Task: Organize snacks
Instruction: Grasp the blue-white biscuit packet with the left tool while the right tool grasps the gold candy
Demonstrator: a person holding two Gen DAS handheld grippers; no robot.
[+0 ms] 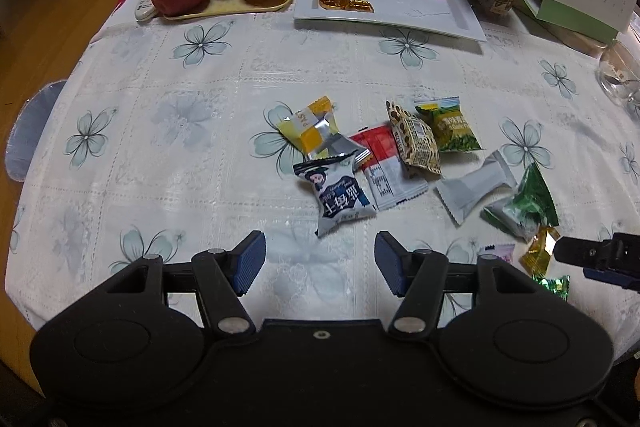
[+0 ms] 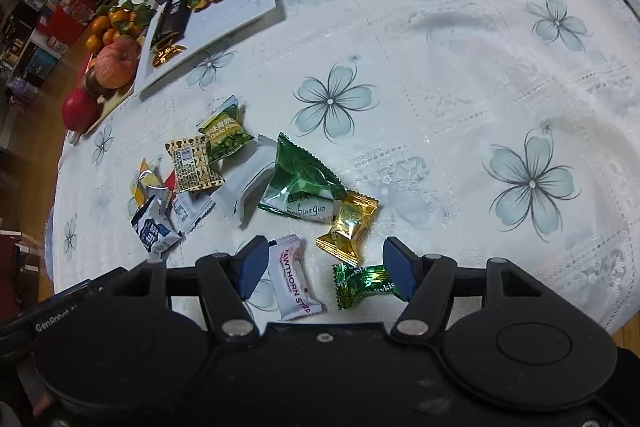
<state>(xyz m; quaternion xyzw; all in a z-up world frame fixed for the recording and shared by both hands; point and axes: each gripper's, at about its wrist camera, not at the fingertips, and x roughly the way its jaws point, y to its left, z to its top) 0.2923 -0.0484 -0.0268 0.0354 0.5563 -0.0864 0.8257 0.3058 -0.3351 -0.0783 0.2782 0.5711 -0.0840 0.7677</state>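
- The red and white packet (image 1: 386,167) is half covered by neighbouring wrappers; the small pink-edged sachet (image 1: 498,251) is partly hidden behind the left gripper's linkage.
- The snack pile lies on the floral tablecloth (image 1: 200,147), just ahead of the left gripper (image 1: 320,259); the blue and white packet (image 1: 340,197) is nearest.
- Left gripper: jaws wide apart, holding nothing.
- Right gripper (image 2: 326,267): jaws wide apart, with the hawthorn strip (image 2: 294,277) and green candy (image 2: 362,283) lying between them, neither clamped.
- The white tray (image 1: 432,15) sits well beyond.

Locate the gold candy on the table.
In the right wrist view, the gold candy lies ahead of the open right gripper, touching the big green packet.
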